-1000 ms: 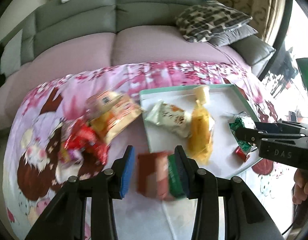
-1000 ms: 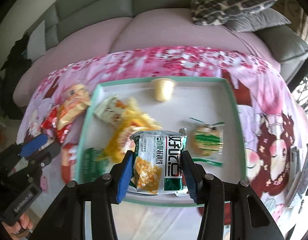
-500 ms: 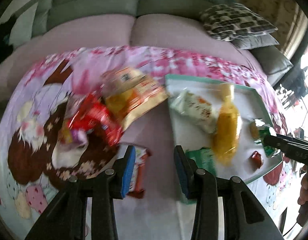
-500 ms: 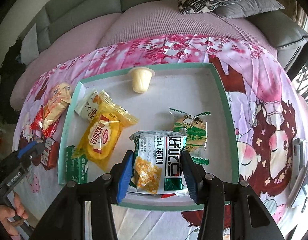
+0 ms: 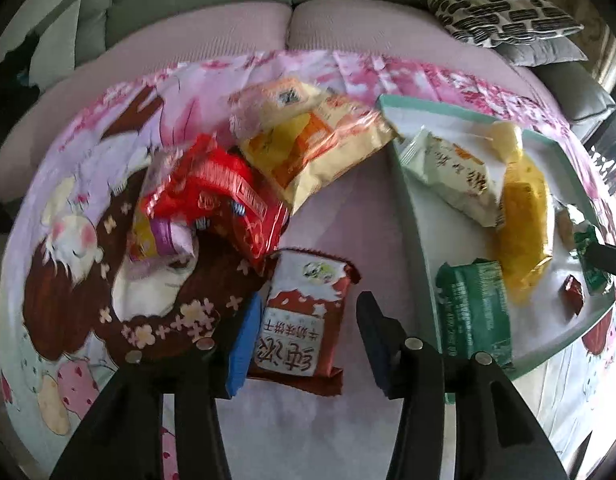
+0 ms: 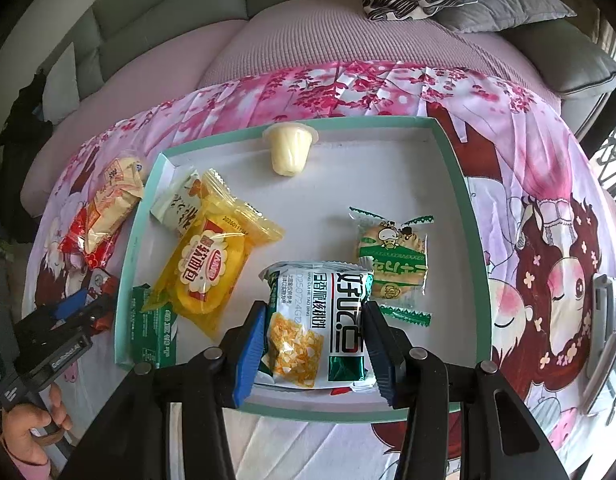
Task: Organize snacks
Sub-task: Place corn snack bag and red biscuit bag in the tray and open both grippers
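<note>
Green packet (image 5: pixel 474 312) blurred – print unreadable.

Teal-rimmed tray (image 6: pixel 464 200) w/ white floor holds jelly cup (image 6: pixel 289 151) at far edge, yellow bread pack (image 6: pixel 212 264), white pack (image 6: pixel 178 208), green biscuit pack (image 6: pixel 392 264), green wafer (image 6: pixel 150 332), white-green walnut crisp pack (image 6: pixel 320 320); red-white cracker pack (image 5: pixel 304 320) lies flat on cloth beside tray w/ loose pile (image 5: pixel 244 176).

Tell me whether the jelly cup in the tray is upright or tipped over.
Tipped over. The jelly cup lies on its side at the tray's far edge, with its wide rim facing the far wall.
</note>
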The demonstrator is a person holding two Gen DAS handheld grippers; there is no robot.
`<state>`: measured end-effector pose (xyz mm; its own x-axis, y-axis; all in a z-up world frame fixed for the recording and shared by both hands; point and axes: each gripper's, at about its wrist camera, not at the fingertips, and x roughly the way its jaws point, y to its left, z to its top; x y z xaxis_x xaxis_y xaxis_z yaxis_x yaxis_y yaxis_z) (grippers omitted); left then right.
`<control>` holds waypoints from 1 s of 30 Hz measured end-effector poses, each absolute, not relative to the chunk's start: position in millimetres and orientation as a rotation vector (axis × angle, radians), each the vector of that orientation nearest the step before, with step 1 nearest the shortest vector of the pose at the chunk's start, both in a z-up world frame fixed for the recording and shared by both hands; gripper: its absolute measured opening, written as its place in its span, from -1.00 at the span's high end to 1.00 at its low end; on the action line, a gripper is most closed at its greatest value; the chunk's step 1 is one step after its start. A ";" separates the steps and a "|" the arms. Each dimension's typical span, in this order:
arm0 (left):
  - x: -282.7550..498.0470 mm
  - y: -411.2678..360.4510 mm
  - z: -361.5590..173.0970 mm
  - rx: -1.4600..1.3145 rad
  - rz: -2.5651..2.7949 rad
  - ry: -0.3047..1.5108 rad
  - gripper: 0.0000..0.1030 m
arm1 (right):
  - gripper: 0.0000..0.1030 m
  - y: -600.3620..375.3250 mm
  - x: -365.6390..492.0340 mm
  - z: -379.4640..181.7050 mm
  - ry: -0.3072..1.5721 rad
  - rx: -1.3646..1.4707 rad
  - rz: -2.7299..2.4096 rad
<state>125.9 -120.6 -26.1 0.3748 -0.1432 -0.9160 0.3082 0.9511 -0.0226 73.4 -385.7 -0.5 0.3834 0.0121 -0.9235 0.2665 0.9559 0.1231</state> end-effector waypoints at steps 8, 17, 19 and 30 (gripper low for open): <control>124.9 -112.1 -35.2 0.125 -0.291 1.162 0.18 | 0.02 -384.2 76.5 -2.2 1.173 0.256 -0.157; 118.3 -124.4 10.5 0.099 -0.387 1.070 0.19 | 0.02 -389.4 91.2 -4.2 1.173 0.258 -0.155; 122.9 -136.6 18.7 0.102 -0.429 1.055 0.19 | 0.02 -391.9 96.9 -4.5 1.172 0.256 -0.157; 169.6 -230.0 22.6 0.215 -0.543 1.036 0.19 | 0.02 -408.8 136.5 -8.4 1.164 0.238 -0.202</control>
